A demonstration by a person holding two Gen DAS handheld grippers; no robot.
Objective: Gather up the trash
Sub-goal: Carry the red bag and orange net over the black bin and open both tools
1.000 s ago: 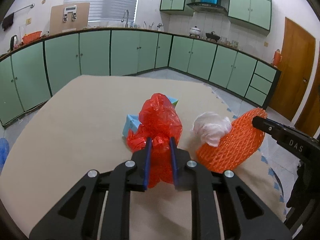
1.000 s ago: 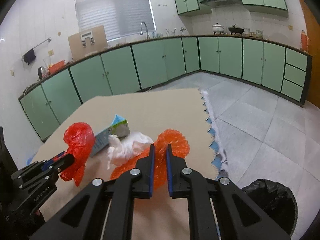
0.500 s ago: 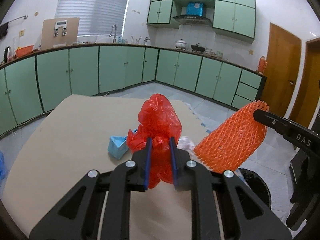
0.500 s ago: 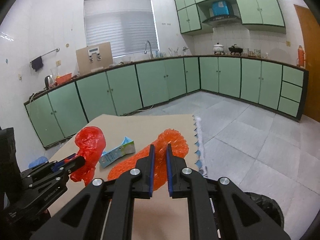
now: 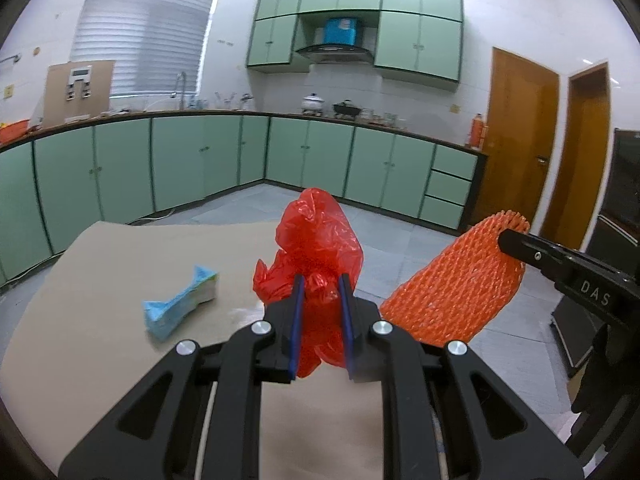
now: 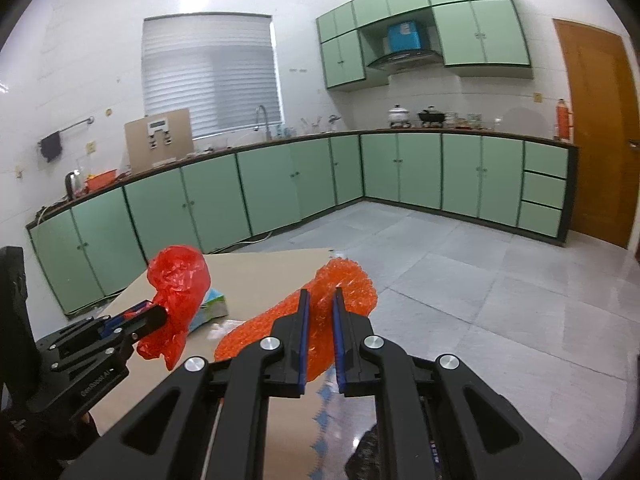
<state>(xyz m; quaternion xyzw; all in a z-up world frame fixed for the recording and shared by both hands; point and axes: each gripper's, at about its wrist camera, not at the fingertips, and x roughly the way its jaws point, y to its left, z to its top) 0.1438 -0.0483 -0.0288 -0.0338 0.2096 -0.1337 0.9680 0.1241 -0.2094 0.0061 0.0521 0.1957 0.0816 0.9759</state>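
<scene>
My left gripper is shut on a crumpled red plastic bag and holds it above the beige table. My right gripper is shut on an orange foam net sleeve, also held in the air; the sleeve shows in the left wrist view to the right of the bag. In the right wrist view the red bag hangs from the left gripper at the left. A light blue crushed carton lies on the table, seen also behind the bag.
The table's zigzag right edge drops to a grey tiled floor. A black bin bag shows at the bottom, partly hidden by my right gripper. Green cabinets line the walls; wooden doors stand at the right.
Both grippers have risen with their loads and tilted up. The white crumpled tissue seen beside the orange sleeve a second ago is out of view. The carton stays on the table.
</scene>
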